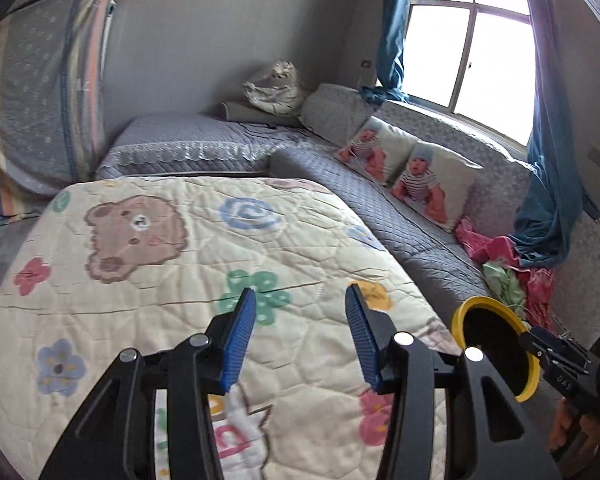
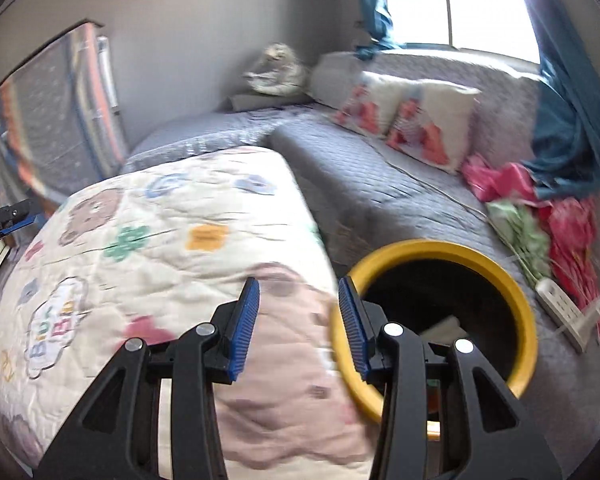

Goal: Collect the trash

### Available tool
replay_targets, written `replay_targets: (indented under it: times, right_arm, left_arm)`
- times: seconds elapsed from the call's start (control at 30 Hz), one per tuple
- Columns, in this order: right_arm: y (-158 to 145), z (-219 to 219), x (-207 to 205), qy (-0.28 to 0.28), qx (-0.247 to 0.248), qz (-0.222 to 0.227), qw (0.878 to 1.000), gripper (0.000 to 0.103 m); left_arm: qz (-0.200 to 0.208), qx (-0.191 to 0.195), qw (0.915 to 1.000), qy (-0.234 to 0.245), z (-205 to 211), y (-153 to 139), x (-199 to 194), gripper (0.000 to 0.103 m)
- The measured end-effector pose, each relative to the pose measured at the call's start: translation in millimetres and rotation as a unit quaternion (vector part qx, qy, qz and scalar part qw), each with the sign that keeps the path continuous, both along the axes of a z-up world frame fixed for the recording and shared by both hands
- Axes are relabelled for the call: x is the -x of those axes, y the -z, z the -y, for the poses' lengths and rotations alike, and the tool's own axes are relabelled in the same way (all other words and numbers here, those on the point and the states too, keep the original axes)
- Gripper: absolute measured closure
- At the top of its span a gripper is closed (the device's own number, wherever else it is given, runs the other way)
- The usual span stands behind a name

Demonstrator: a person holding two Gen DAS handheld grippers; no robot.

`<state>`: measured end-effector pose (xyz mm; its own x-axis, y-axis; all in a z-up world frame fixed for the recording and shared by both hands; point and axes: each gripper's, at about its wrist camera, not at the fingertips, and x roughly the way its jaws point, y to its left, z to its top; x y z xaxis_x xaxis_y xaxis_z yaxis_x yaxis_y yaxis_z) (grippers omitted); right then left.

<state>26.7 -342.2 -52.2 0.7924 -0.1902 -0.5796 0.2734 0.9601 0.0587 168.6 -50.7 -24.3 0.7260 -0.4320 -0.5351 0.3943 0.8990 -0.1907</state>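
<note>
Nearest our left-wrist lens, our left gripper (image 1: pixel 300 304) fills the bottom centre with its blue-padded jaws spread apart, nothing between them, above a cream quilted blanket with bear and flower prints (image 1: pixel 172 248). At the lower right of that frame we see a round yellow-rimmed bin with a dark inside (image 1: pixel 496 344), with our right gripper's black body (image 1: pixel 560 360) just beside its rim at the right edge; from there we cannot tell how its jaws stand. In the right-wrist view our right gripper (image 2: pixel 298 304) is released too, jaws parted and gripping nothing, its right finger (image 2: pixel 354 328) overlapping the bin's yellow rim (image 2: pixel 440 250) at lower right. Inside the bin lies a pale scrap of trash (image 2: pixel 446 326), blurred. Two cushions printed with a baby (image 1: pixel 412 172) lean against the grey sofa back (image 1: pixel 440 120) in the right middle
</note>
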Motion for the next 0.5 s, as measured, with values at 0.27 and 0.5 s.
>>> replay_targets:
  times: [0.27,0.5]
  right_arm:
    - [-8.4,-93.8,-17.9,-0.094,-0.011,0.019,0.995,0.049]
    - [-19.4,-134.2,-4.4,-0.094,0.007,0.079,0.992,0.029]
  left_arm:
    - [0.047,0.000,0.9928,-0.110,-92.8,5.6,57.5,0.051]
    - [0.105,0.023,0.9825,-0.152,-110.7,0.0,107.5,0.023]
